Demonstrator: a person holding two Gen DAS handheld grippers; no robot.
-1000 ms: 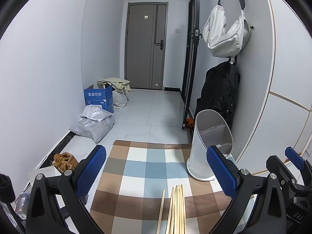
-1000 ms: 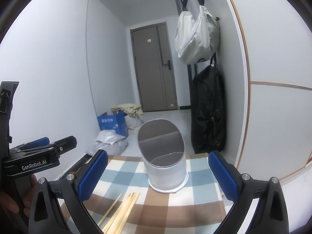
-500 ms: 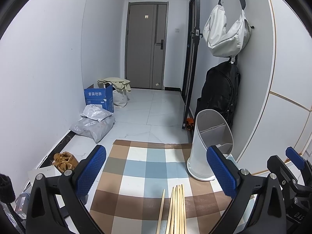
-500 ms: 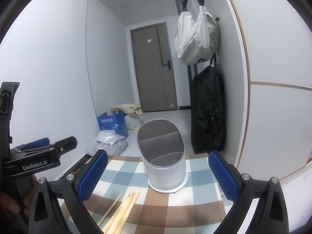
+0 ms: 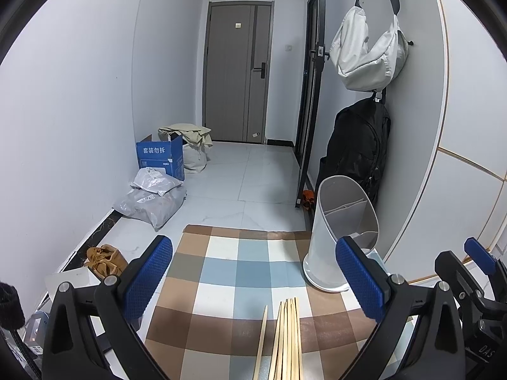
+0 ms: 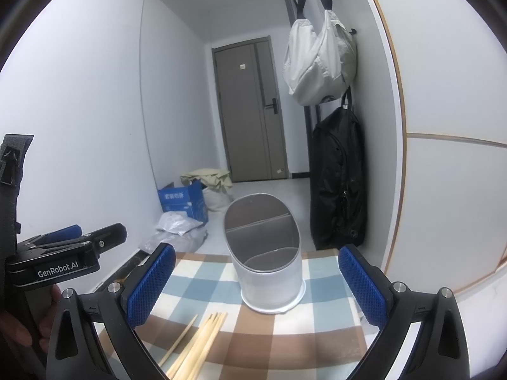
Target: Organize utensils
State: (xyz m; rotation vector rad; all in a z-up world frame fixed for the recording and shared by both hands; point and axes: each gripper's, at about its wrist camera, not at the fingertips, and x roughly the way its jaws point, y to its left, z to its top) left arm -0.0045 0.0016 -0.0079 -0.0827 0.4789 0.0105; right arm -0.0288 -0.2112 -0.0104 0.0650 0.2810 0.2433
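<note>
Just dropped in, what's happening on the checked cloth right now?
Nothing is picked up yet. A person holds the left gripper and right gripper, both open and empty, above the checked cloth. A bunch of wooden chopsticks lies flat on it, one slightly apart. The white divided holder stands upright and looks empty.

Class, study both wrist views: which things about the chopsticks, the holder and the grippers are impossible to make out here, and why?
- Chopsticks: near ends cut off by the bottom edge in both views; exact count unclear, since they lie bunched.
- White utensil holder: compartment floors are in shadow in the right wrist view.
- Holder's base in the left wrist view: partly hidden by the left gripper finger.
- Right gripper: open, holding nothing.
</note>
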